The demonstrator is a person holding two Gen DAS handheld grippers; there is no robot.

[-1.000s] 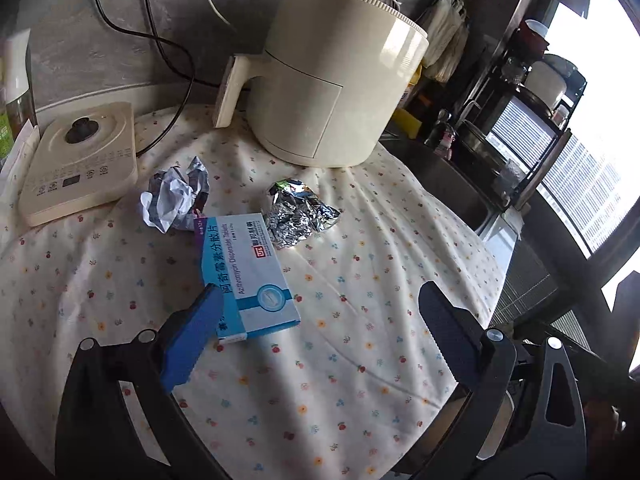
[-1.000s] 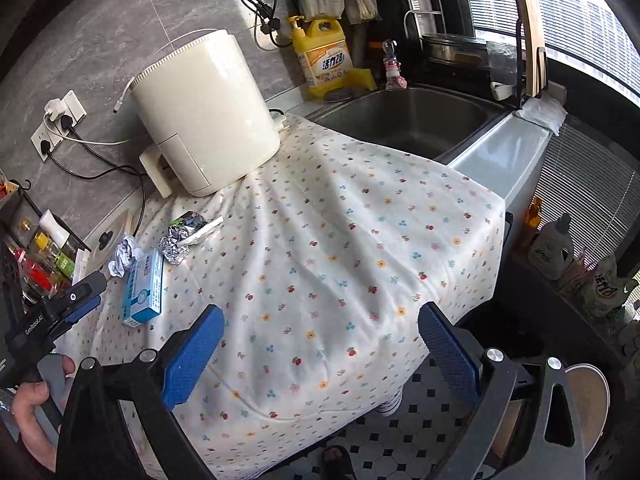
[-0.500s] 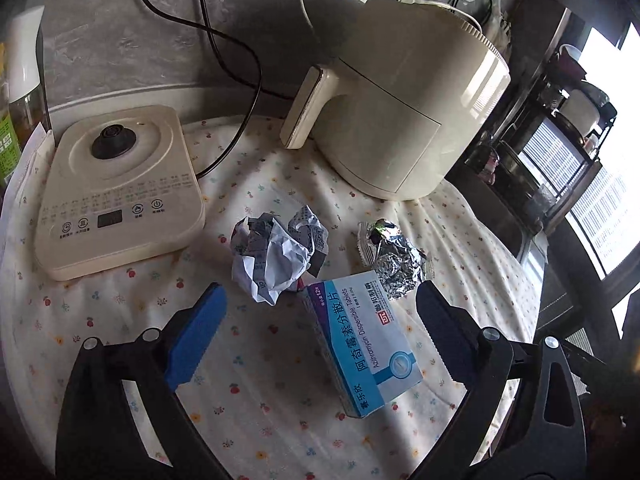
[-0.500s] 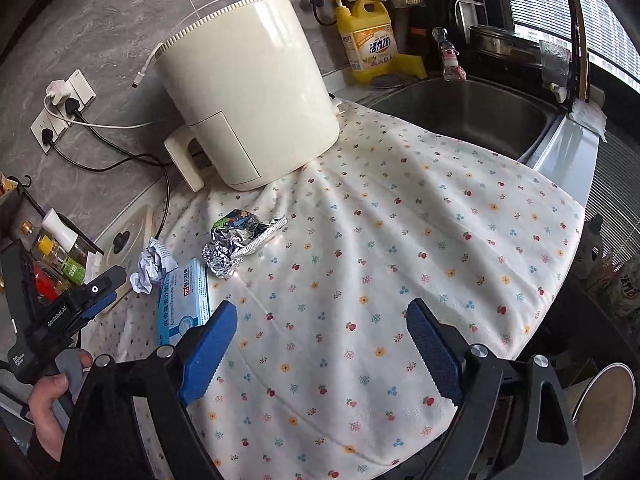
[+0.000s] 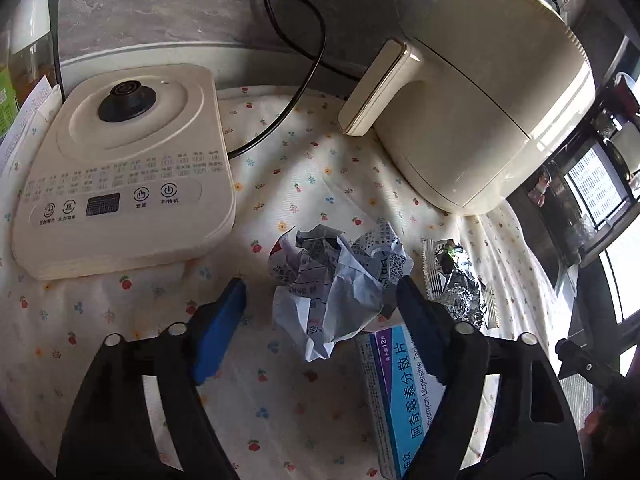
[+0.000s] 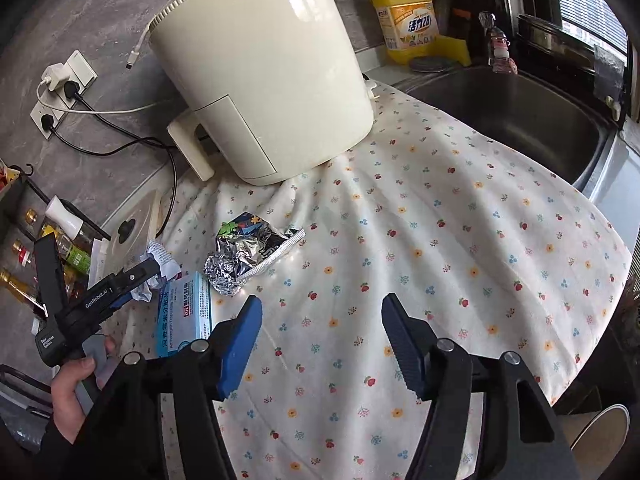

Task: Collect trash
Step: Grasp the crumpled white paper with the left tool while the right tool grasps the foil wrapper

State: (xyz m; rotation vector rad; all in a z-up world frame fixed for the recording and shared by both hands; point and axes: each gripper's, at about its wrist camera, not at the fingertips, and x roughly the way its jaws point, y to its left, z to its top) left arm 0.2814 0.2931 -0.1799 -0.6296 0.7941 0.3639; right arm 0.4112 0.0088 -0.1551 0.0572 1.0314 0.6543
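A crumpled white paper ball (image 5: 336,280) lies on the flowered cloth (image 5: 280,408). My left gripper (image 5: 320,300) is open, its fingers either side of the ball, not closed on it. A blue medicine box (image 5: 404,396) lies just right of the ball, partly under the right finger. A crumpled foil wrapper (image 5: 456,280) lies further right. In the right wrist view the box (image 6: 186,316), the foil wrapper (image 6: 248,252) and the paper ball (image 6: 160,264) show at left. My right gripper (image 6: 322,320) is open and empty above the cloth, right of the box.
A cream air fryer (image 6: 260,68) stands behind the trash. A flat cream cooker base (image 5: 116,168) sits left of the paper ball. A steel sink (image 6: 520,120) lies right of the cloth, with a yellow detergent bottle (image 6: 404,12) behind it. Bottles (image 6: 60,236) stand at far left.
My left gripper has moved forward and down, so the paper ball now sits between its fingers. My right gripper has moved closer to the trash on the cloth.
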